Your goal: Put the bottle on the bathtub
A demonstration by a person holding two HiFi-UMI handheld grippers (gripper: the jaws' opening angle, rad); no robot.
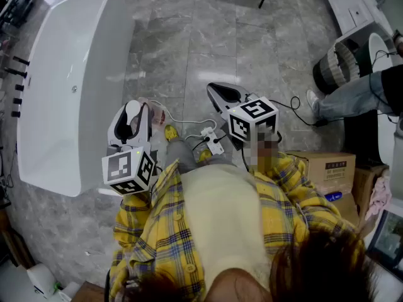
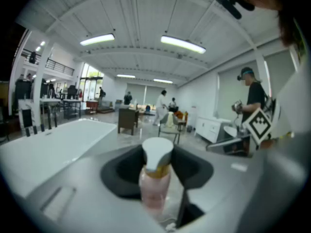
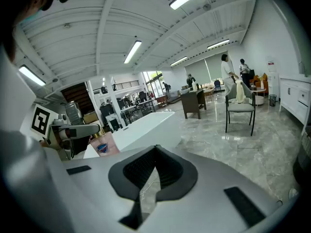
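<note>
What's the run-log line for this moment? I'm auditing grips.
left gripper: shut on bottle | right gripper: shut, empty | bottle: not yet on bathtub

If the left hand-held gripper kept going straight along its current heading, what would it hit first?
Likely the marble floor: the left hand-held gripper, shut on the bottle, points slightly down, with the bathtub off to its left. Depth is unclear.

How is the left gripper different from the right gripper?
The left gripper has its jaws wide apart, clamped on a pink bottle with a white cap. The right gripper has its jaws together with nothing between them. The left gripper is beside the white bathtub, and the right gripper is farther from it. Both are white with black jaws.
</note>
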